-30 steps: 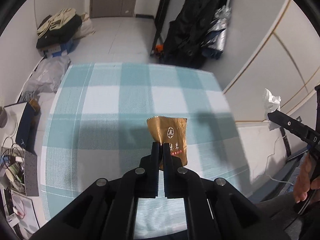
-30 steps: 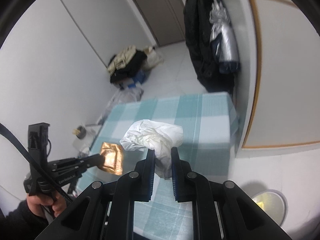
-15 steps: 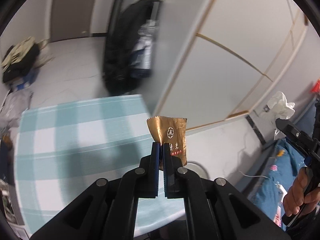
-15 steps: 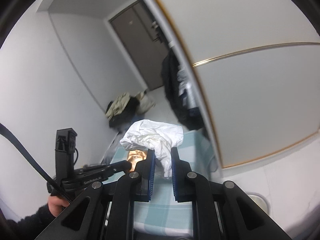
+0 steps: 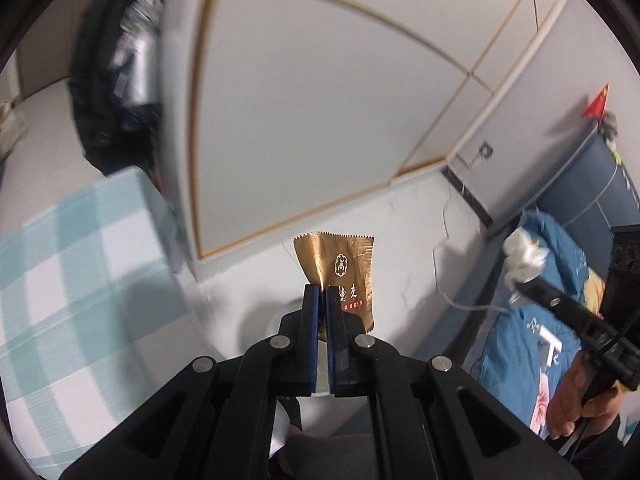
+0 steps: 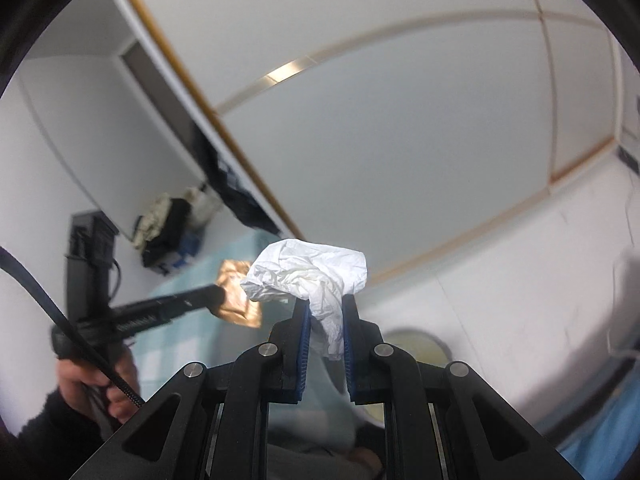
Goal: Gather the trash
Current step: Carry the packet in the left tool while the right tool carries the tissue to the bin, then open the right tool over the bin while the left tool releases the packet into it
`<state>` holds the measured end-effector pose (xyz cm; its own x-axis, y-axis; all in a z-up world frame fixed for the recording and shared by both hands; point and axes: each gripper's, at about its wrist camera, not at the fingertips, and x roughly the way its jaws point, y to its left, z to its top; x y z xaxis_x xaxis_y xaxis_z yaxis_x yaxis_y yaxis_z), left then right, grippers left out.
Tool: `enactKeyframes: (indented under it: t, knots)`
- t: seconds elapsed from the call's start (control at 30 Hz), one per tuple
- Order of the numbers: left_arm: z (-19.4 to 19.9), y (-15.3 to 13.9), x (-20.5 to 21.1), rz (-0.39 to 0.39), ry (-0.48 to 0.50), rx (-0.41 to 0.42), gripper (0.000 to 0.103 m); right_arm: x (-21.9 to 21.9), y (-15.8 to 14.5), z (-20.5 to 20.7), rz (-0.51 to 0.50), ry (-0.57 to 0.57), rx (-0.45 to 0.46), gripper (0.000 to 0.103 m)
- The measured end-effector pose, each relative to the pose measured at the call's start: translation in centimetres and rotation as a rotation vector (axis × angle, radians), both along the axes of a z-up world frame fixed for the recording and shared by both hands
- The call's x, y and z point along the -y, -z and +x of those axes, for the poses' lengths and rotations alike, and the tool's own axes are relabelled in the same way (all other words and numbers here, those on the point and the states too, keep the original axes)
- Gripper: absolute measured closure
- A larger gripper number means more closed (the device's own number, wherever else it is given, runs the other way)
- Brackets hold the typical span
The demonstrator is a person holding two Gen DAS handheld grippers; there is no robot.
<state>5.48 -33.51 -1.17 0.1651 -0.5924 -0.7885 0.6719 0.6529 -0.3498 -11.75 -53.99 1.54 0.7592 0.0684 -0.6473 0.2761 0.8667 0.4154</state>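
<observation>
Left tool [image 5: 322, 292] clamped tight on gold wrapper [image 5: 340, 268], right tool [image 6: 323, 312] pinching crumpled tissue [image 6: 308, 276]. Both held up off the checked worktop [image 5: 76, 264], prob. so nothing drops en route to the round bin [image 6: 416, 346] below.

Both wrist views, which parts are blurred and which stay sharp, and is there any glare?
Left wrist view: the checked cloth and dark coat smear with motion blur, while the left gripper and gold wrapper are crisp. Right wrist view: the background and the other handle are soft, the tissue in the right gripper is sharp, and a bright glint sits on the gold wall trim.
</observation>
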Motion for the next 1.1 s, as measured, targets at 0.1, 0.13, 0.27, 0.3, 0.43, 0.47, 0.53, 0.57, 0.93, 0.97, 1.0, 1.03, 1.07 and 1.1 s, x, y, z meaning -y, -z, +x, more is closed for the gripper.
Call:
enactKeyframes:
  t: [0.1,0.13,0.27,0.3,0.43,0.47,0.53,0.57,0.93,0.97,1.0,1.03,1.07,1.1]
  knots:
    - [0.0,2.3,1.7,0.049,0.028,-0.036,0.103,1.2,4.0,0.6,0.033,0.033,-0.084,0.089]
    - [0.1,3.2,2.2,0.065,0.037,-0.05,0.103,1.6,5.5,1.0,0.05,0.037,-0.111,0.089]
    - [0.1,6.0,3.7,0.12,0.056,-0.091,0.103,2.4,10.6,2.8,0.105,0.035,-0.205,0.089]
    - [0.1,6.6,4.0,0.13,0.059,-0.103,0.103,2.5,11.8,3.3,0.11,0.037,-0.23,0.089]
    - [0.2,9.1,5.7,0.189,0.069,-0.149,0.103,2.5,16.8,5.3,0.176,0.022,-0.32,0.089]
    - [0.3,9.7,6.1,0.213,0.07,-0.155,0.103,2.4,18.0,5.6,0.197,0.012,-0.337,0.088]
    - [0.3,10.7,6.9,0.247,0.072,-0.165,0.103,2.5,19.7,6.1,0.223,0.013,-0.374,0.087]
    - [0.4,11.4,7.2,0.267,0.075,-0.176,0.103,2.5,20.3,5.8,0.233,0.012,-0.383,0.087]
    - [0.6,13.7,9.7,0.318,0.111,-0.243,0.103,3.0,24.3,5.8,0.251,0.033,-0.438,0.045]
    - [0.8,13.9,9.7,0.32,0.111,-0.245,0.103,3.3,24.2,5.3,0.253,0.037,-0.434,0.045]
    - [0.8,14.0,9.8,0.322,0.111,-0.248,0.103,3.5,24.1,4.8,0.258,0.043,-0.431,0.043]
    - [0.8,14.2,9.9,0.325,0.111,-0.253,0.103,3.6,24.0,4.6,0.261,0.051,-0.43,0.043]
    - [0.8,14.4,10.0,0.328,0.11,-0.259,0.103,3.8,23.8,4.2,0.263,0.064,-0.422,0.04]
    - [0.7,14.7,10.0,0.332,0.112,-0.27,0.103,4.0,23.6,3.9,0.263,0.074,-0.415,0.037]
